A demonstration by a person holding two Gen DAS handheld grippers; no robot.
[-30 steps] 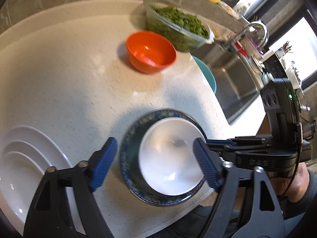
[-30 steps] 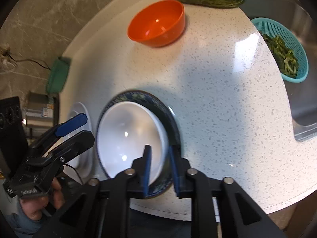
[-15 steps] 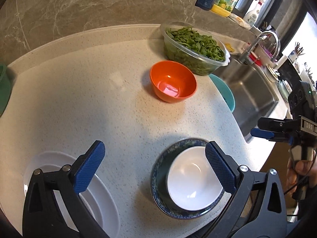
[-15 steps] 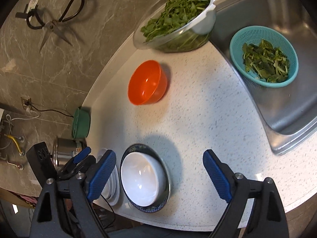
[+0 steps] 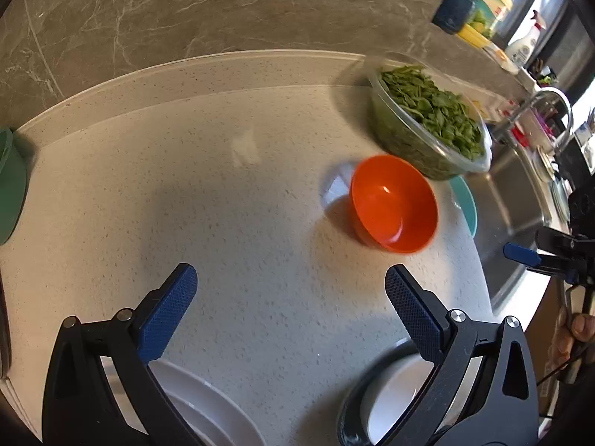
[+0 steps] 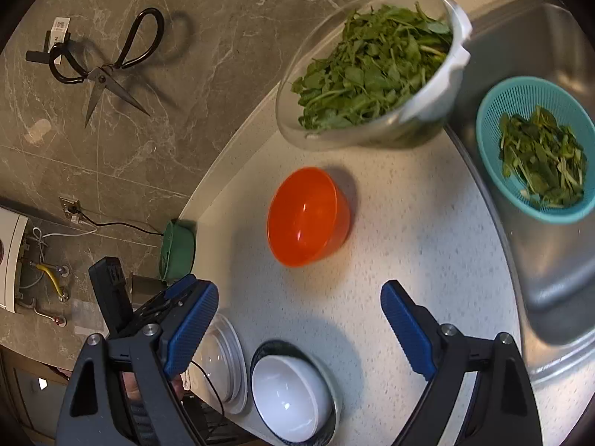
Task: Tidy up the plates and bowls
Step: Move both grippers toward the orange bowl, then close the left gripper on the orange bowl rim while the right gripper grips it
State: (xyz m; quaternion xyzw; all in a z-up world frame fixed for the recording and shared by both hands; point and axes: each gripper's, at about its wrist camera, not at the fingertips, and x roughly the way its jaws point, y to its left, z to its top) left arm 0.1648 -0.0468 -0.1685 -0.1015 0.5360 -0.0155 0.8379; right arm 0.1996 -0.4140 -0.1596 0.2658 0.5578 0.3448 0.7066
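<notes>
White bowl (image 5: 386,405): part hidden behind left gripper's finger, cut by bottom edge. White plates (image 5: 208,412): cut off near left. Green container (image 5: 11,189): cut at left edge. Far-right clutter: blurred.

Grey veined marble wall (image 6: 156,119), speckled white counter (image 5: 260,223), steel sink (image 6: 550,267), bright window (image 5: 584,100) at right

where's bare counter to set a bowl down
Widest bare patch: the counter between the back wall and the orange bowl. Crowded: near edge, with stacked white plates beside the white bowl; and right, the greens tub.
</notes>
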